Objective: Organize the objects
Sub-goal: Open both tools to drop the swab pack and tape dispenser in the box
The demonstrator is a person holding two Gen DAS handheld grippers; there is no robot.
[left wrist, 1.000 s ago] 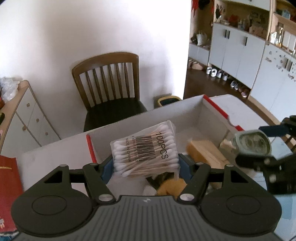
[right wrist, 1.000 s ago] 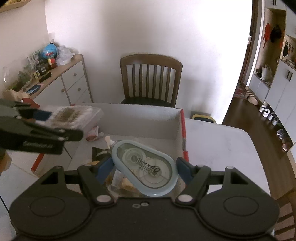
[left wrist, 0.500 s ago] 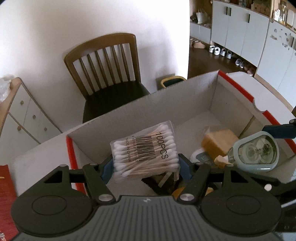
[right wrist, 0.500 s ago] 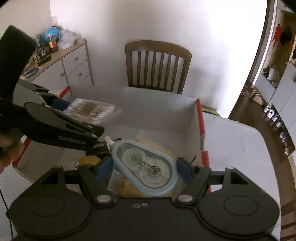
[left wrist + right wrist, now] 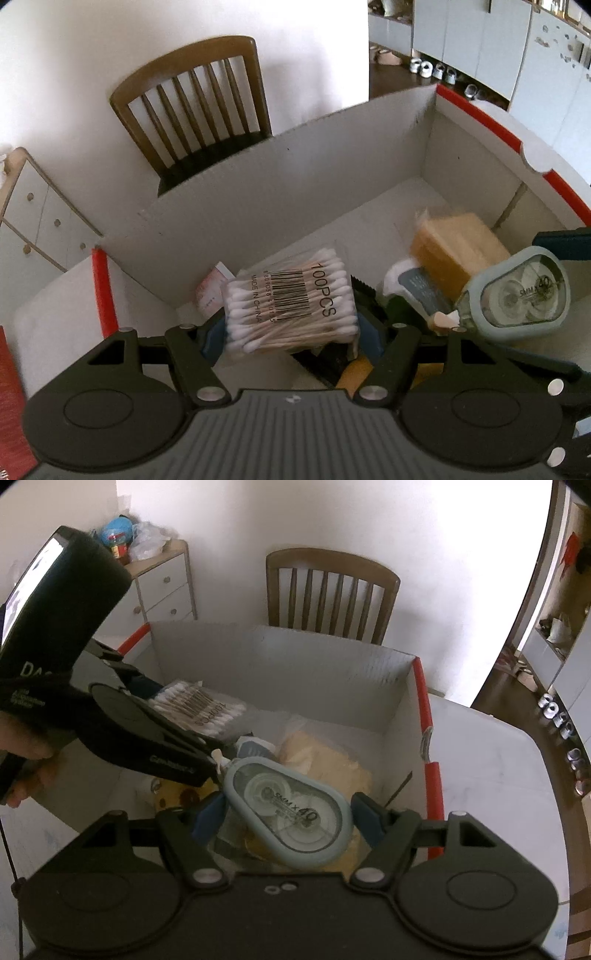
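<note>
My left gripper (image 5: 291, 332) is shut on a clear pack of cotton swabs (image 5: 291, 299) with a barcode, held low inside the white cardboard box (image 5: 280, 184) with red edges. My right gripper (image 5: 284, 816) is shut on a grey-blue correction tape dispenser (image 5: 288, 816), held over the box's near right part. The dispenser also shows in the left wrist view (image 5: 517, 295), and the swab pack in the right wrist view (image 5: 199, 709). The two grippers are close together, the left one to the left.
In the box lie a yellow sponge-like pack (image 5: 458, 247), a white and grey tube (image 5: 413, 288), a small red-white packet (image 5: 210, 291) and dark items. The box stands on a white table (image 5: 491, 760). A wooden chair (image 5: 199, 103) and a drawer cabinet (image 5: 162, 587) stand behind.
Both grippers have moved forward and down over the box with their objects still held. The box now fills both views and the two grippers have come closer together.
</note>
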